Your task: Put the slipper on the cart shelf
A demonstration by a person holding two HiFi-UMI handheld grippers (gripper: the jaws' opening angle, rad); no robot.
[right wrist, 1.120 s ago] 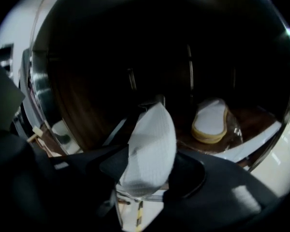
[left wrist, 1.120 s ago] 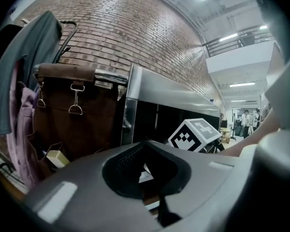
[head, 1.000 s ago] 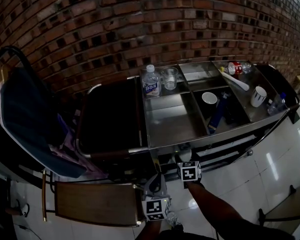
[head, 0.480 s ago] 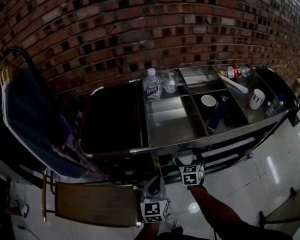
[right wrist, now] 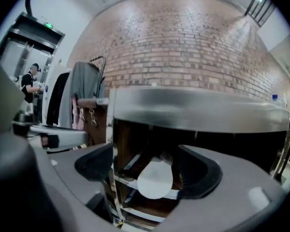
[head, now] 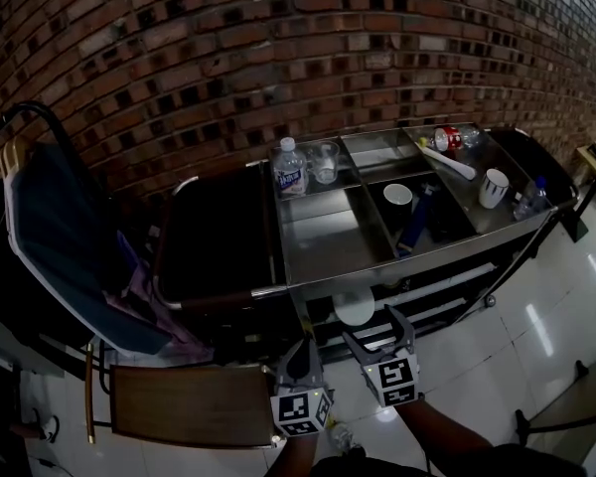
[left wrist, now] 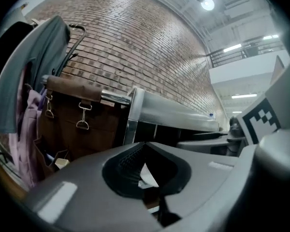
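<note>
The white slipper (head: pixel 355 309) lies on the cart's lower shelf (right wrist: pixel 180 194), under the steel top (head: pixel 328 246); in the right gripper view the slipper (right wrist: pixel 155 179) shows sole-on, straight ahead. My right gripper (head: pixel 375 326) hangs just in front of that shelf, a little back from the slipper. Its jaws stand wide and are closing slightly, and the pads touch nothing (right wrist: pixel 146 152). My left gripper (head: pixel 300 354) is lower left of it, by the cart's corner, its jaws together and empty (left wrist: pixel 144 146).
On the cart top stand a water bottle (head: pixel 289 167), a glass (head: pixel 324 161), a bowl (head: pixel 398 194) and a cup (head: pixel 494 187). A black bag (head: pixel 219 237) hangs at the cart's left. A brown chair seat (head: pixel 189 405) and a blue jacket (head: pixel 55 237) are at the left.
My right gripper has drawn back from the shelf toward me with its jaws spread wider. The slipper stays on the shelf, free of the pads. The left gripper has hardly moved.
</note>
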